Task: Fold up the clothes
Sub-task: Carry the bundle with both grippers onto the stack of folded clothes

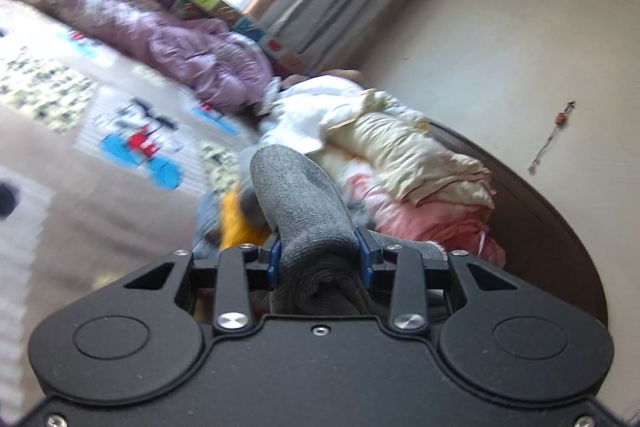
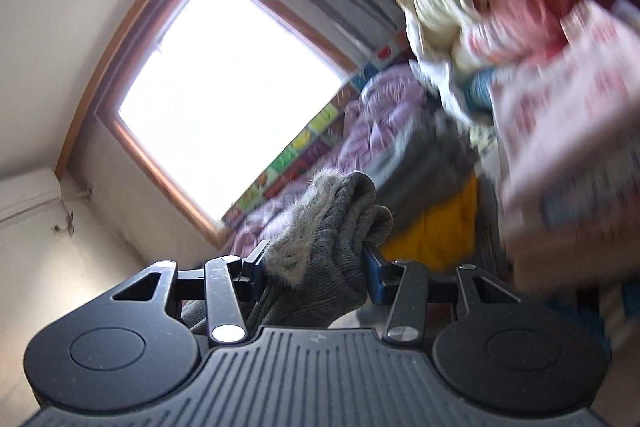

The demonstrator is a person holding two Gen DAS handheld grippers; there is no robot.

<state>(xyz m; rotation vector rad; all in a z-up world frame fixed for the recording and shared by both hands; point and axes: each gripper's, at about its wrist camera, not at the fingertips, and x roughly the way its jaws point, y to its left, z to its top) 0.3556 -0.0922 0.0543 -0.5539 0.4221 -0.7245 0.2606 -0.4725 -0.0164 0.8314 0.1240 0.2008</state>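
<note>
Two tools (image 1: pixel 319 259) (image 2: pixel 315 267), each gripping nubby grey knit sock (image 1: pixel 296 195) (image 2: pixel 336 227).

The supporting surface is a bed (image 1: pixel 80 195), covered by a beige sheet printed with cartoon-mouse panels and blocks of small dark lettering. A crumpled lilac quilt (image 1: pixel 132 15) lies along its far edge, against a strip of multicoloured patchwork below the window; the same quilt (image 2: pixel 384 107) shows in the right wrist view, blurred. At the head end, against a dark curved headboard (image 1: pixel 540 211), sits a heap of clothes (image 1: pixel 400 155): white and cream items on top, pink ones beneath. Just beside the heap, nearer the camera, lie a yellow garment (image 1: pixel 236 223) and blue-grey fabric; contact between them cannot be determined. Motion blur obscures finer detail.
</note>
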